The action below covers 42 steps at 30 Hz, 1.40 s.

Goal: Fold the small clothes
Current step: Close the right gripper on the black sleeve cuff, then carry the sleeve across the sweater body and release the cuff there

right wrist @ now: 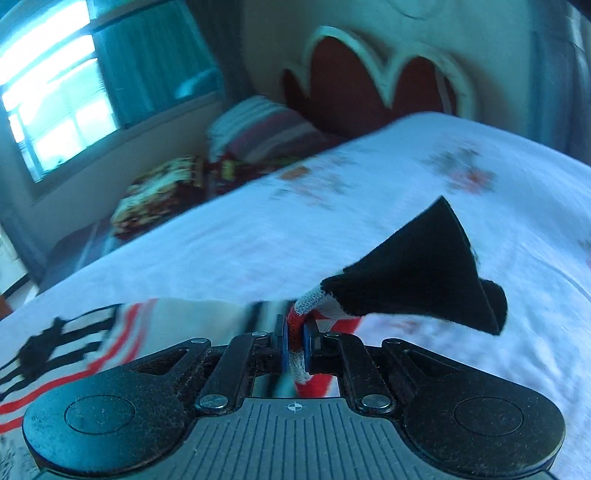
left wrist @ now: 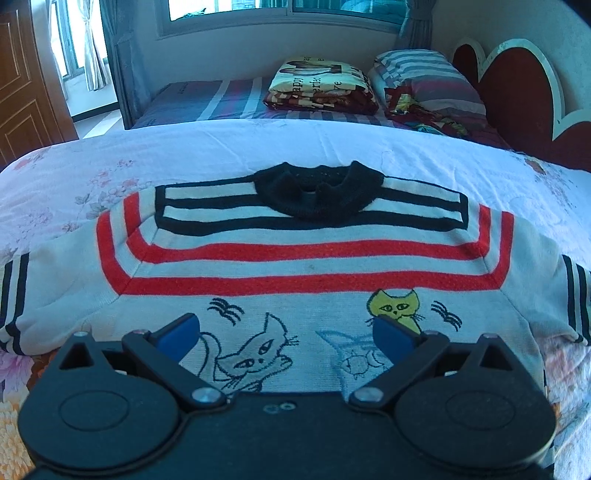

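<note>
A small white sweater (left wrist: 295, 254) with red and black stripes, a black collar (left wrist: 317, 192) and cat drawings lies flat, front up, on the white floral bedspread (left wrist: 258, 147). My left gripper (left wrist: 286, 332) is open with blue pads, low over the sweater's bottom part, holding nothing. My right gripper (right wrist: 295, 343) is shut on the sweater's sleeve (right wrist: 306, 314). The black cuff (right wrist: 424, 266) sticks out past the fingertips, lifted above the bedspread (right wrist: 332, 221). The sweater body (right wrist: 92, 332) shows at the left of the right wrist view, blurred.
Folded blankets (left wrist: 321, 85) and a striped pillow (left wrist: 424, 81) lie at the far end of the bed. A red heart-shaped headboard (left wrist: 517, 92) stands at the right. A window (left wrist: 277, 11) and a wooden door (left wrist: 26, 85) are beyond.
</note>
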{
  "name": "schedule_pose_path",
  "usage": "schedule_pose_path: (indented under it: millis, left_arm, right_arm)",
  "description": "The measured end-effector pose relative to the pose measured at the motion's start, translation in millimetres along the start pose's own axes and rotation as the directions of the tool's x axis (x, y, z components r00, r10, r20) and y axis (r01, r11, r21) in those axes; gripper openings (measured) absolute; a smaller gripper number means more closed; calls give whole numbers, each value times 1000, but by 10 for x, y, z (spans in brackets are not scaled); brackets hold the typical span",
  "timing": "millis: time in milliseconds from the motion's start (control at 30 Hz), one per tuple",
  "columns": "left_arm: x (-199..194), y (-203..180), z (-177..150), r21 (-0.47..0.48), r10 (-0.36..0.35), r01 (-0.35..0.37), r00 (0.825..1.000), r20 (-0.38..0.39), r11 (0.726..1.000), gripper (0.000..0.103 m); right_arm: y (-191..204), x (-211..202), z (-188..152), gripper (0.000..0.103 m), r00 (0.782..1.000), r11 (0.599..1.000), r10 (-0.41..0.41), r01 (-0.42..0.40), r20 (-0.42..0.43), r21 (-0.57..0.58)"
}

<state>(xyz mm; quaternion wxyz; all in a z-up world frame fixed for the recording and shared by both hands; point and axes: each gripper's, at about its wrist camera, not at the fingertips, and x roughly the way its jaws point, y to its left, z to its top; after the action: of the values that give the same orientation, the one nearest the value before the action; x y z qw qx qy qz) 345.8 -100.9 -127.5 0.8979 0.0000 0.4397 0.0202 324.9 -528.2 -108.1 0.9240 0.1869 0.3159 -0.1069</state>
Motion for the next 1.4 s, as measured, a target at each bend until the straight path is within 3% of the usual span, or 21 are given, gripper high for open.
schedule_pose_path:
  millis: [167,300,400,433,533,600,700,800,967,1100,1333,1367,1400]
  left_arm:
    - [-69,194,26,-50,18,-17,1000,20,999,99]
    - [-87,350,36,-84,32,-31,999,16,996,100]
    - [-90,437,41,-110,18,-18,1000,0,994,100]
    - [-92,454,41,-115,9,-9,1000,-1,993,100]
    - [-104,473,28,-117,-11,11,1000,5,993,100]
    - [-87,465,34,-126,-43,43,999,3,991,100]
    - [3,438,51,-165,-137,130,990,-28,978,100]
    - [168,379,44,-210,-245,225,967,-74,951,100]
    - [482,241,-5,-296,-324,282,941,-102,913,99]
    - [685,170,34,-367,-362,309,929,-83,877,99]
    - [848,37,144,-407,-366,327,931,-19,853,96]
    - [847,23,151,-404,-368,334,930,-6,851,85]
    - [846,18,151,-394,-386,360,922,14,846,40]
  right_arm:
    - [824,30,-63,7,982,974,188,-190,-26,-125]
    - [1571,183,-355,7,938,912,319,-343,-135,-226]
    - [1991,402,-697,8,888,859,370,-439,-274,-263]
    - [2064,457,-782,14,881,856,365,-444,-300,-264]
    - [2174,531,-925,50,852,835,384,-485,-356,-260]
    - [2130,483,-933,54,832,819,419,-519,-363,-245]
    - [2010,354,-891,54,840,820,425,-515,-339,-249]
    - [1858,165,-855,54,872,845,388,-466,-299,-263]
    - [1465,-2,-846,54,907,885,303,-382,-293,-268]
    - [1241,-70,-870,54,938,909,213,-293,-274,-297]
    - [1035,109,-873,54,946,942,147,-223,-287,-252]
    - [1033,148,-862,54,944,944,152,-227,-294,-240]
    - [1034,170,-858,54,942,946,153,-227,-299,-232]
